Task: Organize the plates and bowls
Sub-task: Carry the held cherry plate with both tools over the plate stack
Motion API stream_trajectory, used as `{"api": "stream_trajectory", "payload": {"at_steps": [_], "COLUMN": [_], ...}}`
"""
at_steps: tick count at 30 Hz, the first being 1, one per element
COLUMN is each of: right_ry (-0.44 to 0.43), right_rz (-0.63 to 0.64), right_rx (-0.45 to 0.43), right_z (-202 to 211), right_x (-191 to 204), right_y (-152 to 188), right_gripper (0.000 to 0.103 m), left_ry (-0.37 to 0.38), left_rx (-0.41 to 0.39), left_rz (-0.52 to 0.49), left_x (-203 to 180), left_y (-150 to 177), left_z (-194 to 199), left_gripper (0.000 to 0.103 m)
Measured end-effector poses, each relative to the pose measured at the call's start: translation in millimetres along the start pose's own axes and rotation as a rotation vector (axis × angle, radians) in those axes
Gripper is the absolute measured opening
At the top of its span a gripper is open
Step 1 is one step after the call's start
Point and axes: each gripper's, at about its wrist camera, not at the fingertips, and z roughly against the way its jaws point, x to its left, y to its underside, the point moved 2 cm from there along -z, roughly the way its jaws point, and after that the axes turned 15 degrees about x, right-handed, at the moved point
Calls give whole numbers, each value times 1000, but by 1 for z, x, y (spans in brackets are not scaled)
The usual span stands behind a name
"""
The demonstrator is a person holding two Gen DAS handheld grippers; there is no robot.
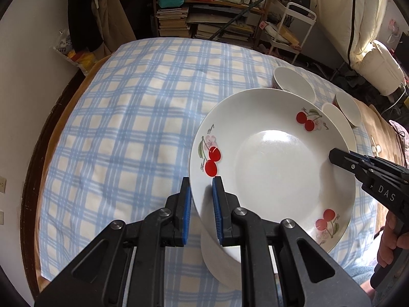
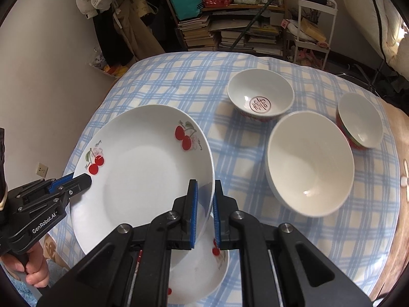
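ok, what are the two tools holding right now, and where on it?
Both hold the cherry plate by its rim, on opposite edges: left tool on one side, right tool on the other, clear of the lower plate.

A second white cherry-printed plate (image 2: 204, 273) lies mostly hidden beneath the lifted cherry-printed plate (image 2: 143, 168) (lower edge cut off); small white bowls (image 1: 294, 81) sit partly occluded behind its rim.

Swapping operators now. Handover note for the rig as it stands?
Left gripper: shut on the cherry plate rim.
Right gripper: shut on the opposite rim; plate held off the checked tablecloth.
A second cherry plate lies just beneath.
Three bowls apart on the cloth: bowl with red emblem, plain white bowl, red-sided bowl.
Done: nothing stacked yet.
Left: set the plate down, nest the bowls.
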Motion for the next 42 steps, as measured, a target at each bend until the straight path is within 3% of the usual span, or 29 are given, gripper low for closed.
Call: {"api": "stream_trajectory", "payload": {"at_steps": [18,42], "right_ry": [1,44], "right_rz": [-39,-119], "right_rx": [0,48], "right_z": [0,-26], "right_x": [-2,-15], "right_y": [60,78], "right_gripper": [12,12], "left_ry": [-29,-48], "left_rx": [11,109], "left_rz": [-23,-64], "left_x": [-12,-25], "left_y": [53,61], "left_z": [-1,-38], "left_gripper": [16,17]}}
